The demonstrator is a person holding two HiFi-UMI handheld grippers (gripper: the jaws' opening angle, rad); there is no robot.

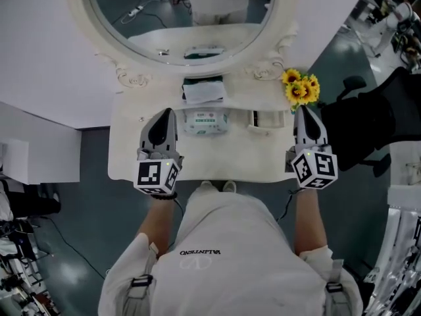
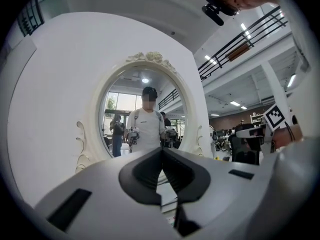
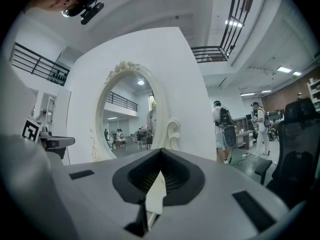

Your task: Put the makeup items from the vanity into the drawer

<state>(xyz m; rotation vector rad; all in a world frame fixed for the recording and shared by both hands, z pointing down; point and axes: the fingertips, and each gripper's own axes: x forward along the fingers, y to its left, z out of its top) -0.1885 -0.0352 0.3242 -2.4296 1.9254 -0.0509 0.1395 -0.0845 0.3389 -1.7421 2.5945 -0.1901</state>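
Left tool (image 1: 167,112) level over the left half of the counter (image 1: 125,157), jaws pressed together, nothing between them. Same for the right tool (image 1: 304,109) at the right edge: closed, empty. Both pointed toward the mirror (image 1: 181,18) at the top of the frame and held clear above the surface rather than down among the items (likely to avoid knocking anything).

At centre frame, flat on the counter between the two tools: a pack (image 1: 206,122) with a green label, wipes by the look of it. Just above it, against the mirror's foot, a box (image 1: 203,89) with white paper on top. To the right of the pack, a white case (image 1: 263,118), lying flat, near the right tool's tip but apart from it. Sunflowers (image 1: 301,88) at the upper right corner of the counter, probably decoration and no part of the job.

No drawer in sight. Presumably under the front edge, hidden by the countertop and the person's torso (image 1: 230,242) at the bottom of the frame; hard to say whether open or shut. Pack, box and case out on top, then, not stowed. Fits either a pause ahead of a pick or a gap between two trips to the drawer. Closed jaws to be opened ahead of any grasp. For the low, flat pack, probably a pinch across its short side.
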